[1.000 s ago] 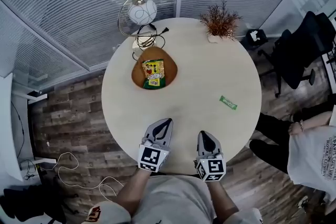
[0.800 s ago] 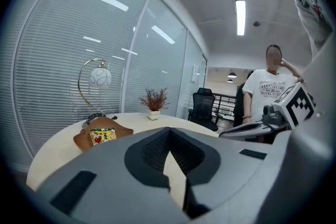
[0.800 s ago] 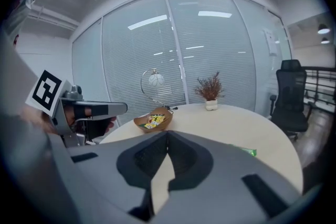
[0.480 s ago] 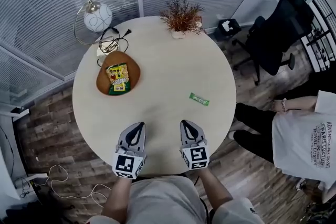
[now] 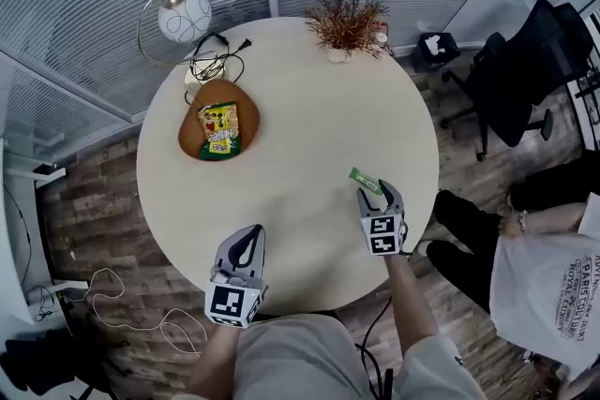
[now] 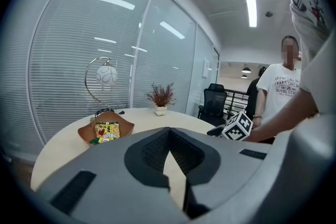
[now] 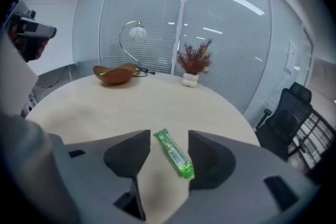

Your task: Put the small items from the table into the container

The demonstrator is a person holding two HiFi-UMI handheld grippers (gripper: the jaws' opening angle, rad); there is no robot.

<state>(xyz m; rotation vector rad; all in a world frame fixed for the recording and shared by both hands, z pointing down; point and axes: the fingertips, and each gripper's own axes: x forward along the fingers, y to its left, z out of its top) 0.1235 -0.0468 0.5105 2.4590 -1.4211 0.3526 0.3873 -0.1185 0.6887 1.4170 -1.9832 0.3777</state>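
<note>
Round pale table (image 5: pixel 300 89) beside slatted blinds. Near its right edge lies a slim, glossy green wrapped bar (image 7: pixel 174 153) with a pale patch mid-length; its print is too small to read. The right gripper (image 5: pixel 375 190) has its jaws opening either side of the bar, not pressing it. The left gripper (image 5: pixel 251 231) has its jaws together, empty. A brown bowl (image 5: pixel 187 138) holds a yellow packet (image 5: pixel 219 128) whose lettering is illegible.

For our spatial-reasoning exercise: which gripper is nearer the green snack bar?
Right. The right gripper, jaws opening, straddles the green snack bar; the left gripper hovers well away.
</note>
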